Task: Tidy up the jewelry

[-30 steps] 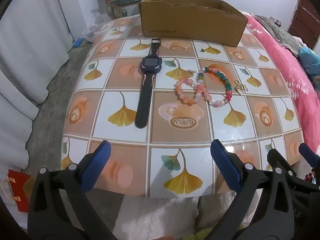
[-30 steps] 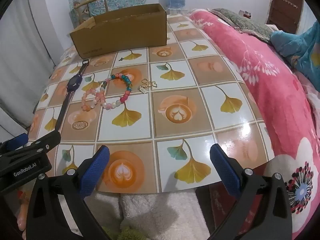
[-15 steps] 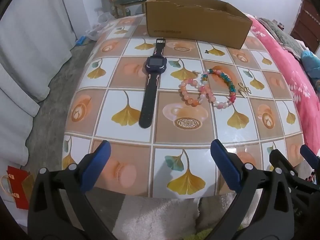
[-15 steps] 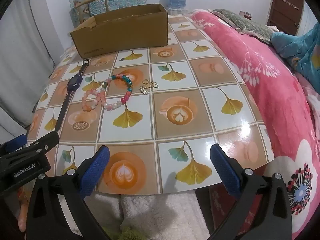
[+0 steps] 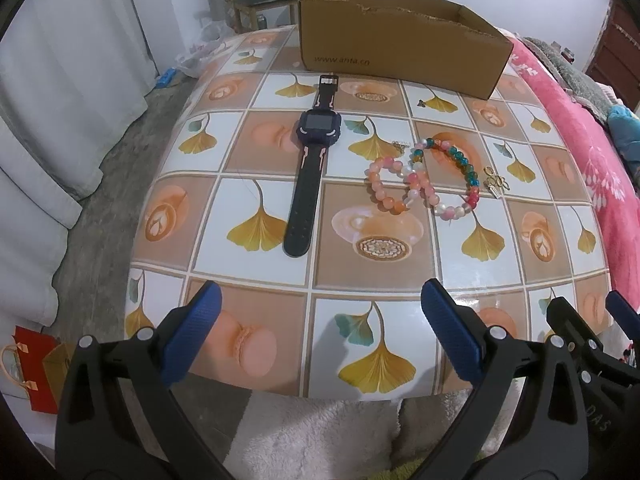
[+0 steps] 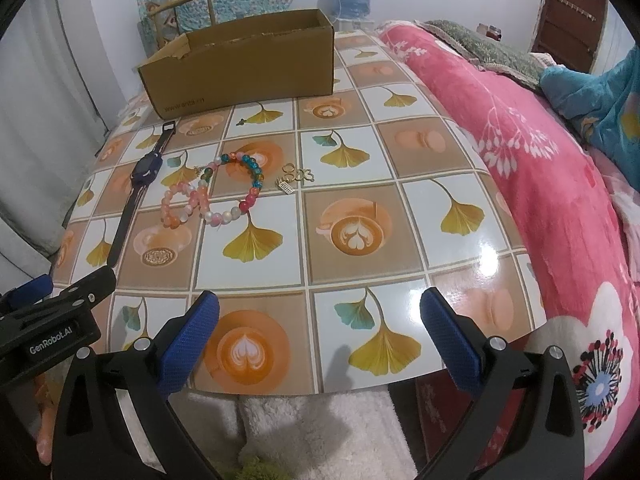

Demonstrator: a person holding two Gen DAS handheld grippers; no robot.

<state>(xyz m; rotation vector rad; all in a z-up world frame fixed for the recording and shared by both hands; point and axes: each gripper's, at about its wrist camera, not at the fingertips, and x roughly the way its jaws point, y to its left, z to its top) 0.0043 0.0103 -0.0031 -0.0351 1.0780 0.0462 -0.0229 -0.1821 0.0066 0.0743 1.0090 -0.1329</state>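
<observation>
Hovering at the near edge of the ginkgo-tiled table (image 5: pixel 248 152), I held my left gripper (image 5: pixel 316 336) and right gripper (image 6: pixel 318 338) with jaws spread, empty, while the dark blue wristwatch (image 5: pixel 310 160), pink and multicoloured bead bracelets (image 5: pixel 424 184) and small gold charms (image 6: pixel 296 178) lay mid-table before the open brown cardboard box (image 5: pixel 400 44).

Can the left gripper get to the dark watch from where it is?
Probably yes. The left gripper is open and empty at the table's near edge, and the watch lies flat ahead with only bare tablecloth between; the bead bracelets sit off to the side.
</observation>
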